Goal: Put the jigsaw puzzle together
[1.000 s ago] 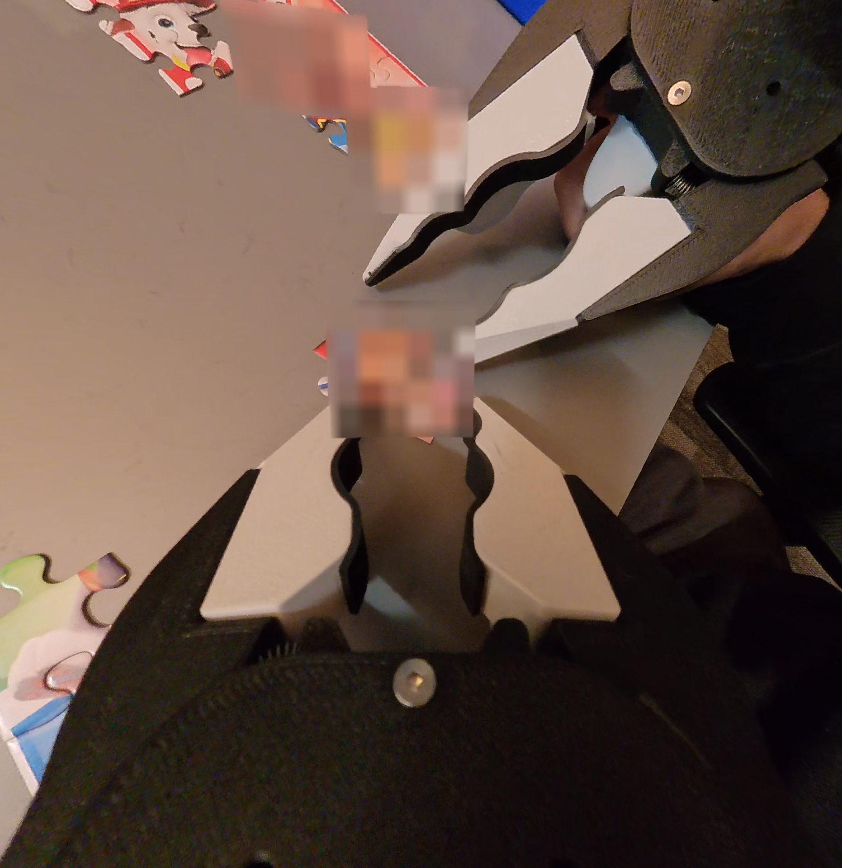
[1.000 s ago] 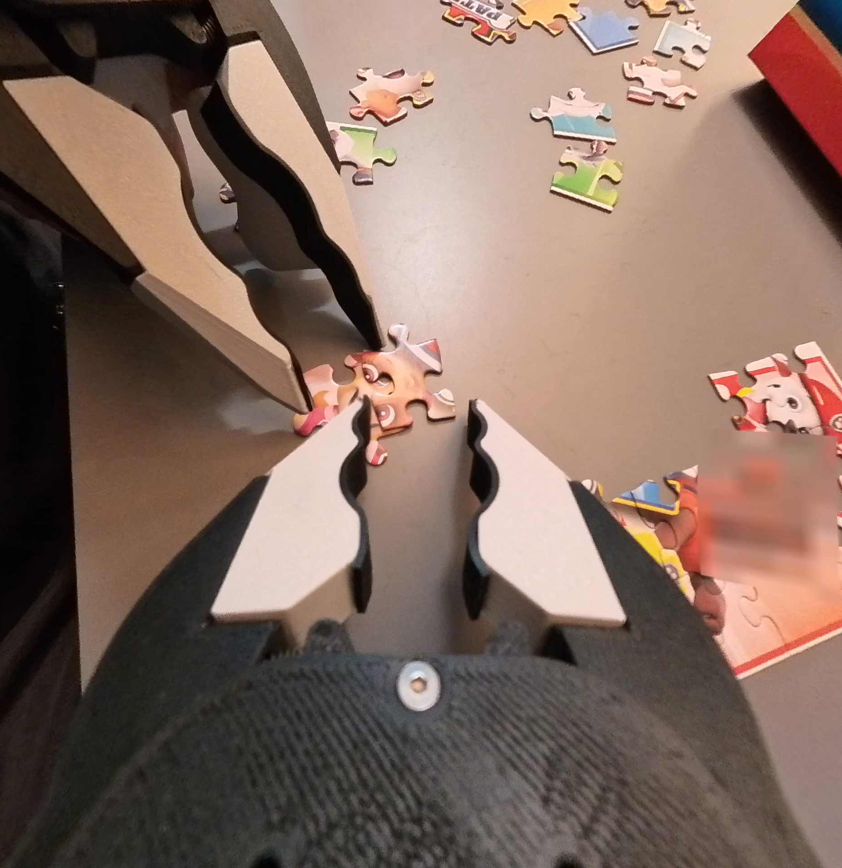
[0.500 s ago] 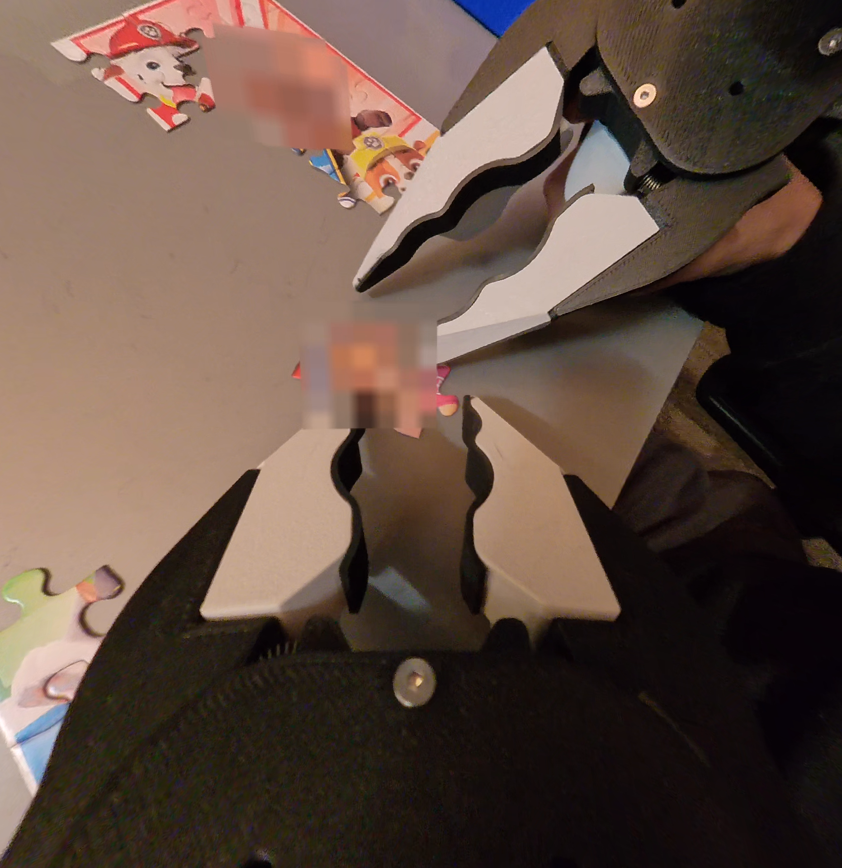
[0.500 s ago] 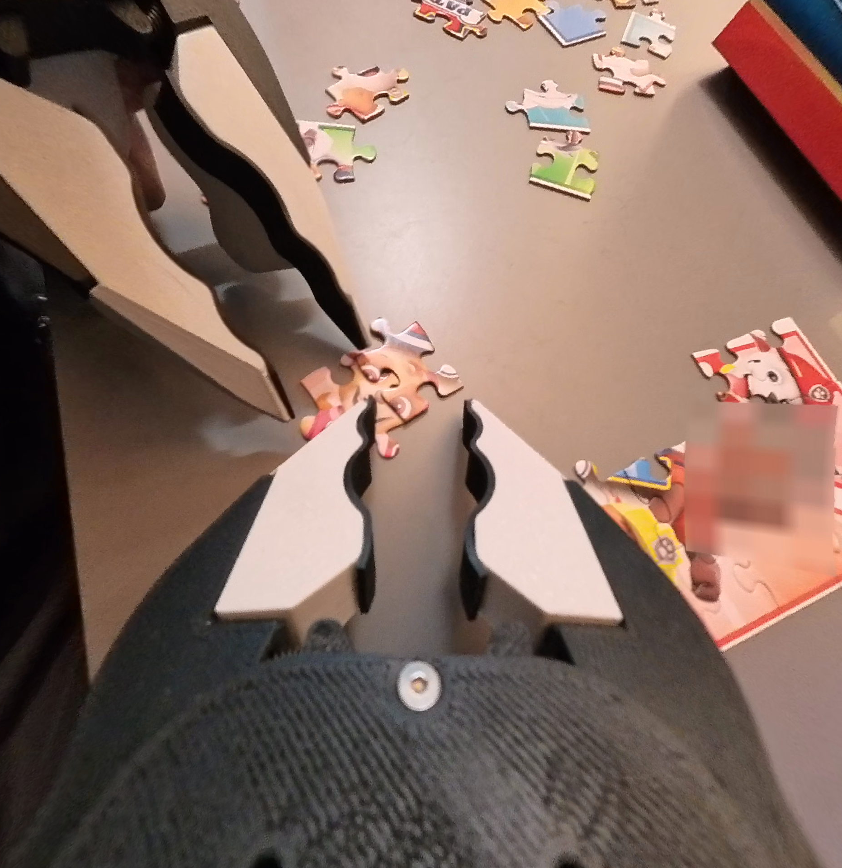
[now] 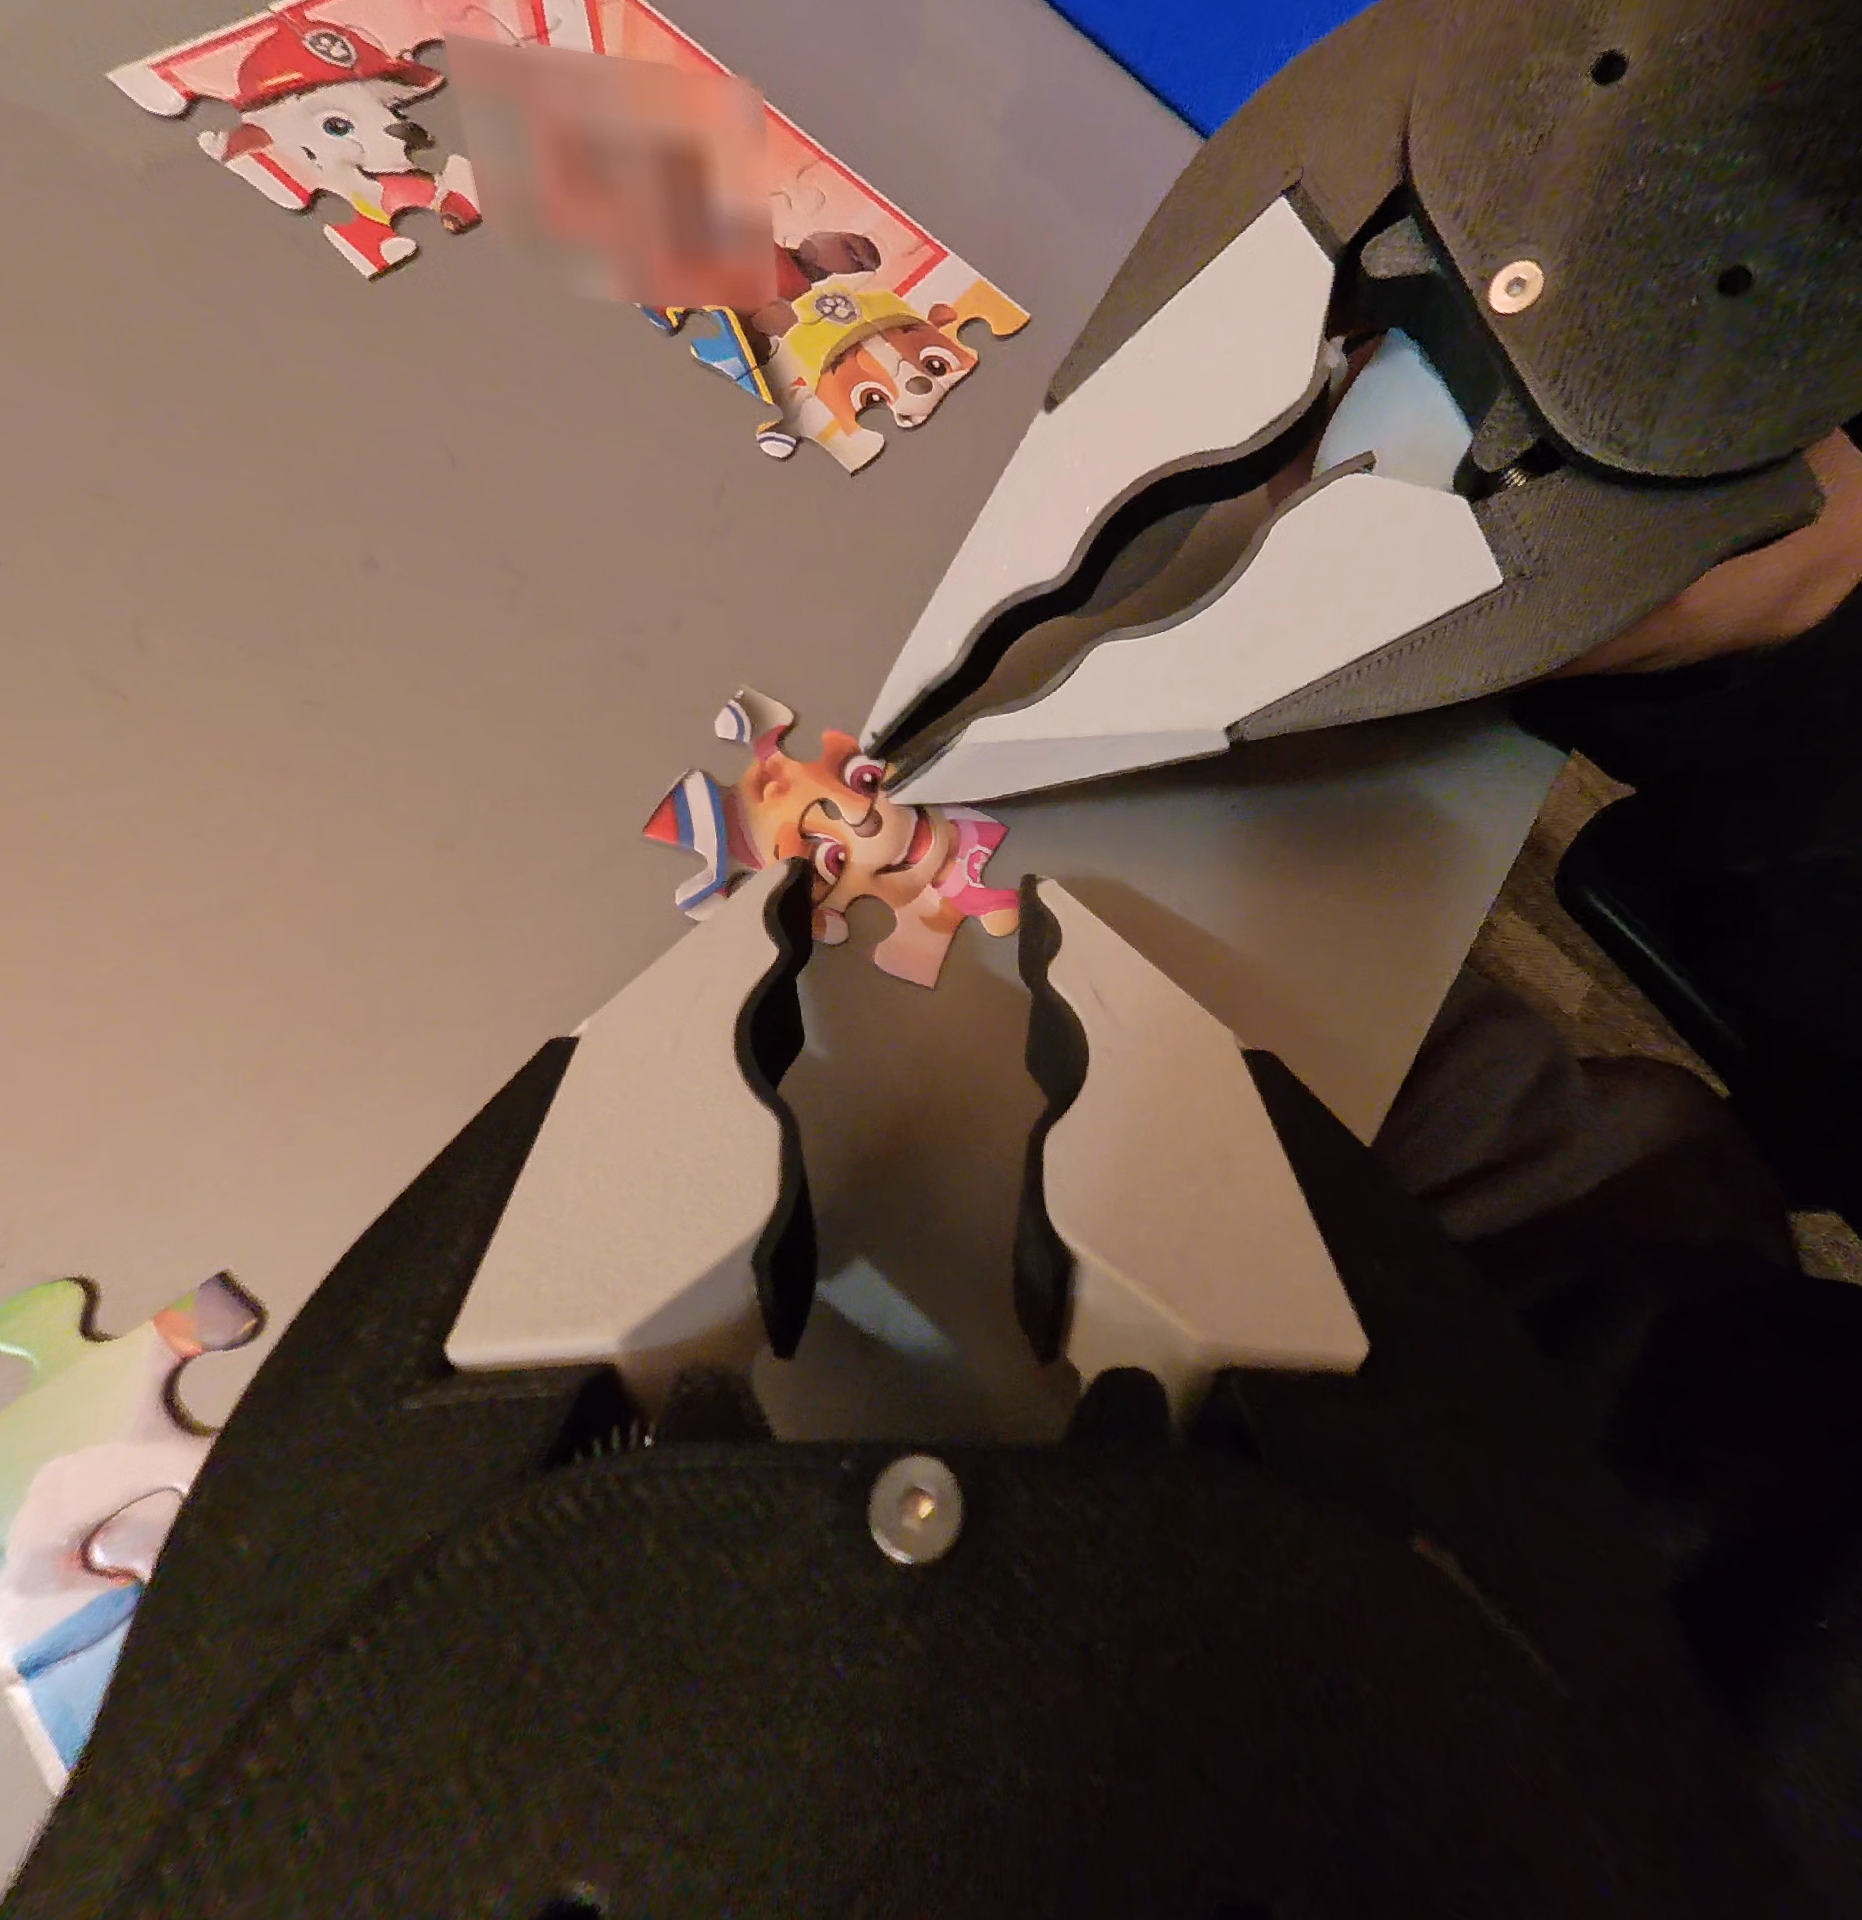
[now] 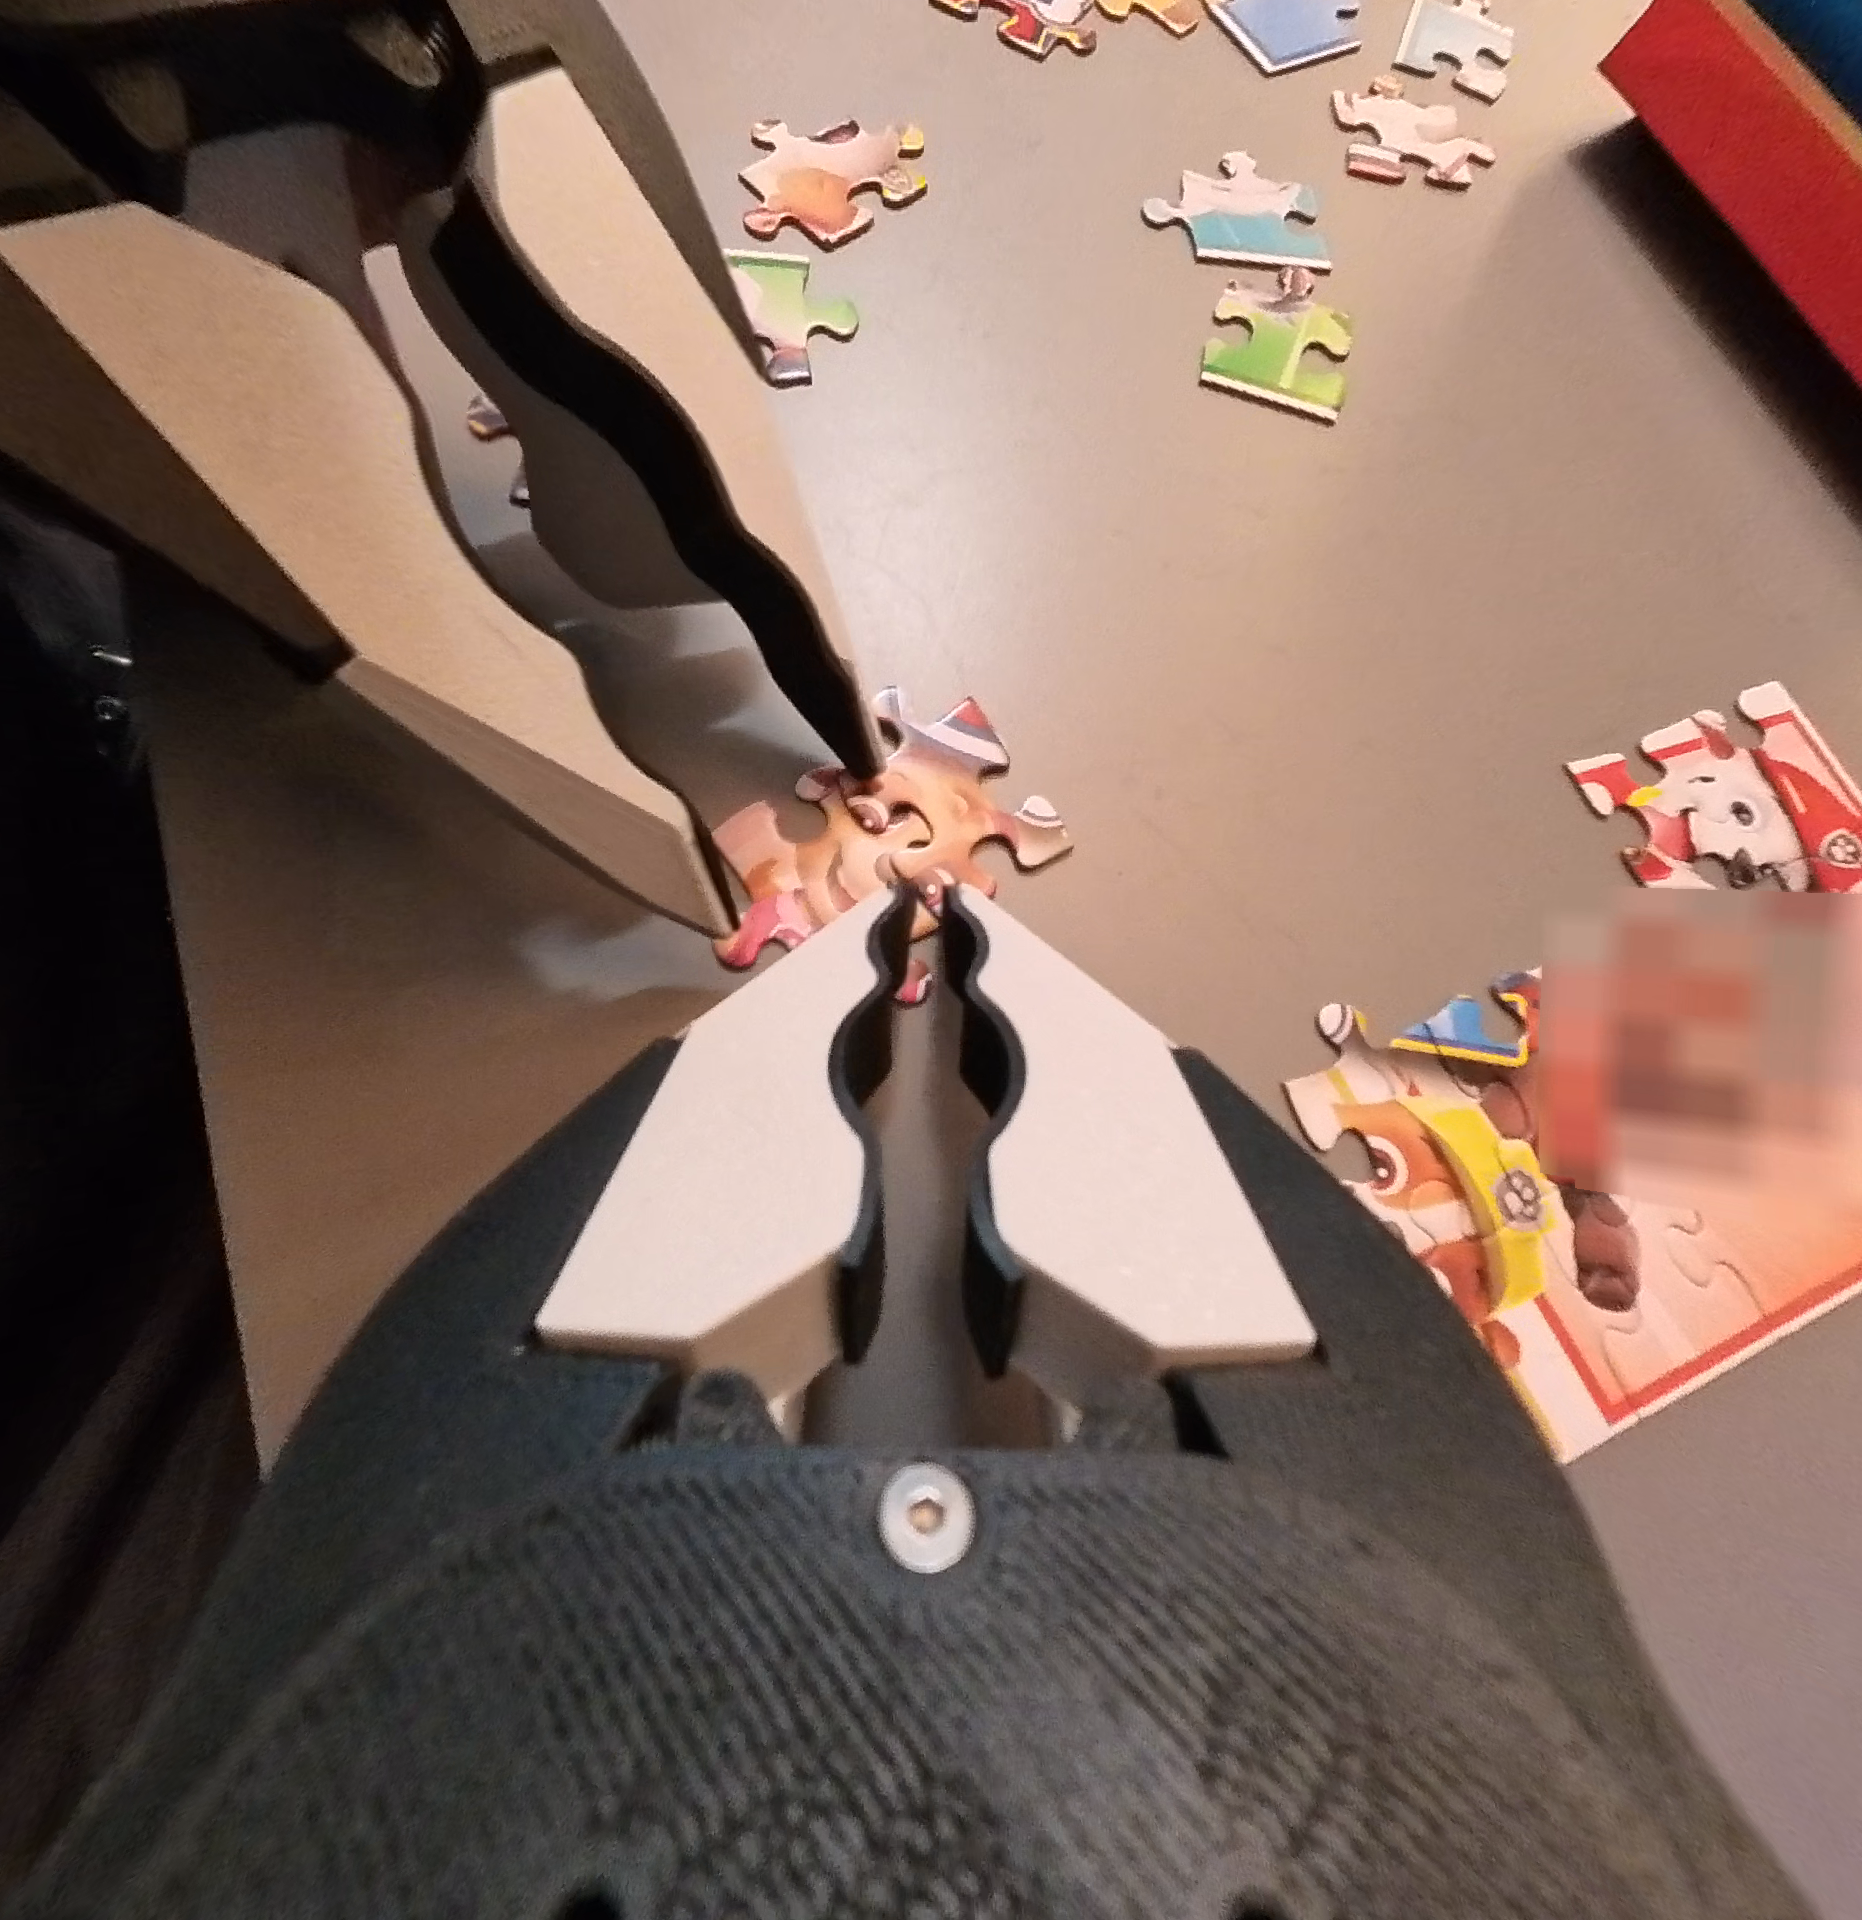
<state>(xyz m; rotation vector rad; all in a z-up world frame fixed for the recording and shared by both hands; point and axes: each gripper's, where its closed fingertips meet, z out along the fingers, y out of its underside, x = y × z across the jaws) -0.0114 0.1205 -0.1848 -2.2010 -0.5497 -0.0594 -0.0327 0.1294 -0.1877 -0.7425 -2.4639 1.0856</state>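
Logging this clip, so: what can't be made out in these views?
Left wrist view: a mosaic patch hides the middle of the assembled puzzle section; the left gripper body covers part of the green piece.
Right wrist view: the red box is cut off by the edge.

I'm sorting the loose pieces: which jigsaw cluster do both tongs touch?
The small orange-and-pink pup cluster between both tongs; the big red-bordered section and green piece lie untouched.

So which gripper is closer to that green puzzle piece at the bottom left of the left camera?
Left. The left gripper has the green puzzle piece right beside its body, while the right gripper, closed on the joined cartoon pup pieces, is farther away across the table.
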